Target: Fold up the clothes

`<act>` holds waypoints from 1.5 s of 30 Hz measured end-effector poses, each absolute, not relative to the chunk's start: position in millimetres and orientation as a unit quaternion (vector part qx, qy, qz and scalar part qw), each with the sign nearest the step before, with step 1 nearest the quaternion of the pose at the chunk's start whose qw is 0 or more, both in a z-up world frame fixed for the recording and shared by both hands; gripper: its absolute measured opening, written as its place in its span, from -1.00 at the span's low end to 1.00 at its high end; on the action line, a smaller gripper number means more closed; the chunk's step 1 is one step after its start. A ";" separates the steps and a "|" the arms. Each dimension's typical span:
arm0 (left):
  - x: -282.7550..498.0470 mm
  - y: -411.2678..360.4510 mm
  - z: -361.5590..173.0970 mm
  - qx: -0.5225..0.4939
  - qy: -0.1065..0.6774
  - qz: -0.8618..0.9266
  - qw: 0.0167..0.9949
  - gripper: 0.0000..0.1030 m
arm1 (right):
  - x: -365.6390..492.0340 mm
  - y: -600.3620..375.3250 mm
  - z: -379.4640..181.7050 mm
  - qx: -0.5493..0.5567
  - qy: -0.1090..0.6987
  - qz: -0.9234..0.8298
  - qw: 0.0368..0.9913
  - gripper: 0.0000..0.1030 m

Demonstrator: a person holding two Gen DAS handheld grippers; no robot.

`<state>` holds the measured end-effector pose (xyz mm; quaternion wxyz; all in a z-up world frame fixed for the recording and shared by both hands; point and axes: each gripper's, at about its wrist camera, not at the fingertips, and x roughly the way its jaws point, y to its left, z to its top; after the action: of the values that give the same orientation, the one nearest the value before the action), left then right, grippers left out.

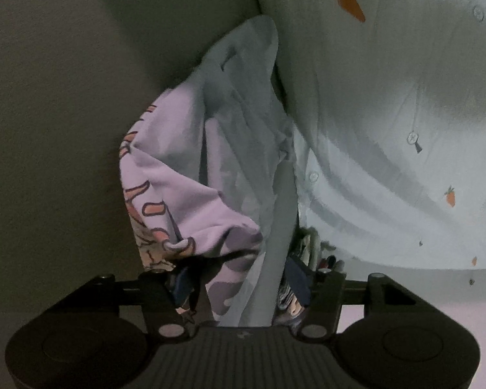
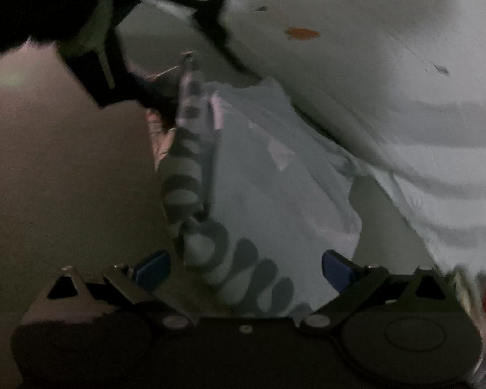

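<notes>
Two garments show: a crumpled lilac-and-pale-blue garment (image 1: 210, 168) with orange outlined lettering too creased to read, lying on the table (image 1: 48, 129), and just beside it a white buttoned shirt (image 1: 388, 97) with at least four small orange carrots and three buttons visible in the left wrist view. The left gripper (image 1: 239, 288) has the crumpled garment's folds bunched between its two blue pads, though whether they press cannot be told. The right gripper (image 2: 246, 270) stands open, its two blue pads clear of the scallop-patterned cloth between them.
</notes>
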<state>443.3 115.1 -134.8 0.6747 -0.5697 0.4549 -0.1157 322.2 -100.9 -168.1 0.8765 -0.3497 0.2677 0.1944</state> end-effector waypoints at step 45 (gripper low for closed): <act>438.0 116.3 -95.9 -0.546 0.454 -0.042 0.702 -0.84 | 331.9 -134.0 -139.5 -0.467 0.266 0.202 0.819 -0.80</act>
<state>438.0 116.3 -95.9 0.7022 -0.5464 0.4545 -0.0417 331.9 -134.0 -139.5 0.8190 -0.4670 0.2656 0.2016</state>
